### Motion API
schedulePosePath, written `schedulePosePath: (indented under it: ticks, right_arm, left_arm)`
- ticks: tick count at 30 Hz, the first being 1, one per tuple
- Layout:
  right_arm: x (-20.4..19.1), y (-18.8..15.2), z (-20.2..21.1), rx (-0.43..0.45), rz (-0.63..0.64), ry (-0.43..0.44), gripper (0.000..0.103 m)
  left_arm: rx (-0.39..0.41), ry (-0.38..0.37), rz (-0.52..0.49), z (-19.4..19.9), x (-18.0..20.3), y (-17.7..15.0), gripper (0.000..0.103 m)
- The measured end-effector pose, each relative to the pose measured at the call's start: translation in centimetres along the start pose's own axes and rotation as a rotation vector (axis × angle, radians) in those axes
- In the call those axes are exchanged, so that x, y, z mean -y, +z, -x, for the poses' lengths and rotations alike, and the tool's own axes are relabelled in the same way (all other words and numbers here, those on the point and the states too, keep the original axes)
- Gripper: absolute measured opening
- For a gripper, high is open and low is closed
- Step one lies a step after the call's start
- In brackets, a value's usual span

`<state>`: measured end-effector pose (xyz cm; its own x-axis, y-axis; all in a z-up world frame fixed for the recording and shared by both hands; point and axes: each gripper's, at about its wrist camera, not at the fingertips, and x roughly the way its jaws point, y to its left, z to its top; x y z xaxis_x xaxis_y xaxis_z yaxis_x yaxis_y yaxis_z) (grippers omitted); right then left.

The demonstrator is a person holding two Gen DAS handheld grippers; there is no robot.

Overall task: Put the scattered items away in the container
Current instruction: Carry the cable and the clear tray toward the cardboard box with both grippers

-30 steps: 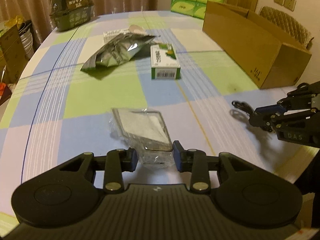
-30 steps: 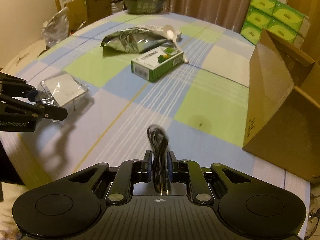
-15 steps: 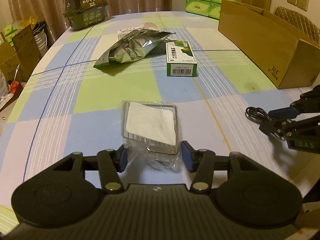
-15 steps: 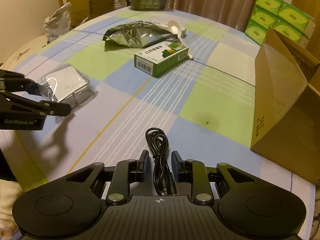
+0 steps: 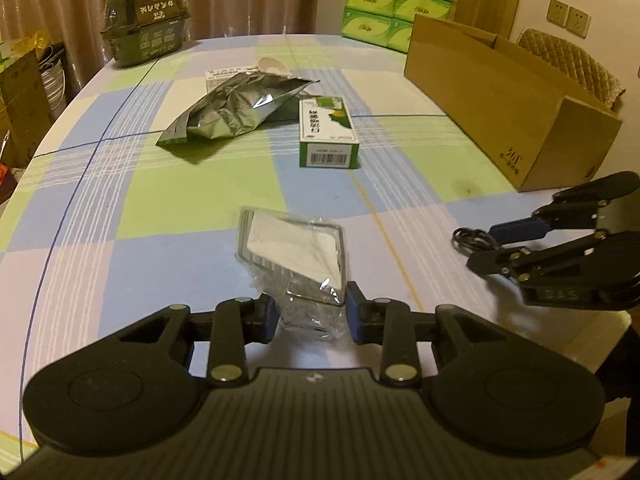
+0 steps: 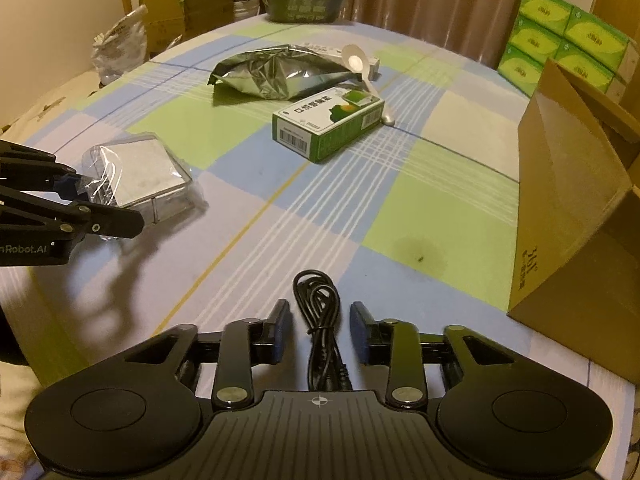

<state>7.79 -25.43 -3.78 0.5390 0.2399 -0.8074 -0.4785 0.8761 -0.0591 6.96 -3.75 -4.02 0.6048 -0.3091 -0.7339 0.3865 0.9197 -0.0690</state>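
My left gripper (image 5: 312, 316) is shut on the near end of a clear plastic packet (image 5: 298, 260) holding a white square item; the packet rests on the checked tablecloth and also shows in the right wrist view (image 6: 136, 176). My right gripper (image 6: 320, 332) is open, its fingers either side of a coiled black cable (image 6: 320, 312) lying on the cloth. The cable also shows in the left wrist view (image 5: 474, 238). The open cardboard box (image 5: 504, 104) stands at the right (image 6: 576, 208).
A silver foil bag (image 5: 236, 110), a green-and-white carton (image 5: 328, 136) and a white spoon (image 6: 362, 68) lie mid-table. A dark green container (image 5: 146, 22) stands at the far edge. Green tissue packs (image 5: 392, 0) are stacked beyond the table. The table's near edge is close below both grippers.
My right gripper has opened and let the black cable down onto the cloth. My left gripper opened, then closed again on the near end of the plastic packet.
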Motion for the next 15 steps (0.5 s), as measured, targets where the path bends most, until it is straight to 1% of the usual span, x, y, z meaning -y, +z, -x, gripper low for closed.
schedulePosePath:
  ticks: [11,12,14,15]
  right_arm:
    - [0.8,0.5,2.8,0.078,-0.068,-0.024,0.016]
    - [0.9,0.6,3.0,0.085,-0.071,-0.027,0.014]
    - [1.0,0.8,3.4,0.094,-0.077,-0.029,0.0]
    - [1.1,0.8,3.6,0.1,-0.079,-0.036,0.0]
  left_arm:
    - [0.026,-0.029,-0.012,1.0,0.7,0.8,0.027]
    - [0.03,-0.028,-0.013,1.1,0.7,0.9,0.027]
    - [0.036,-0.029,-0.016,1.3,0.9,1.0,0.027]
    - [0.039,-0.029,-0.017,1.4,0.9,1.0,0.027]
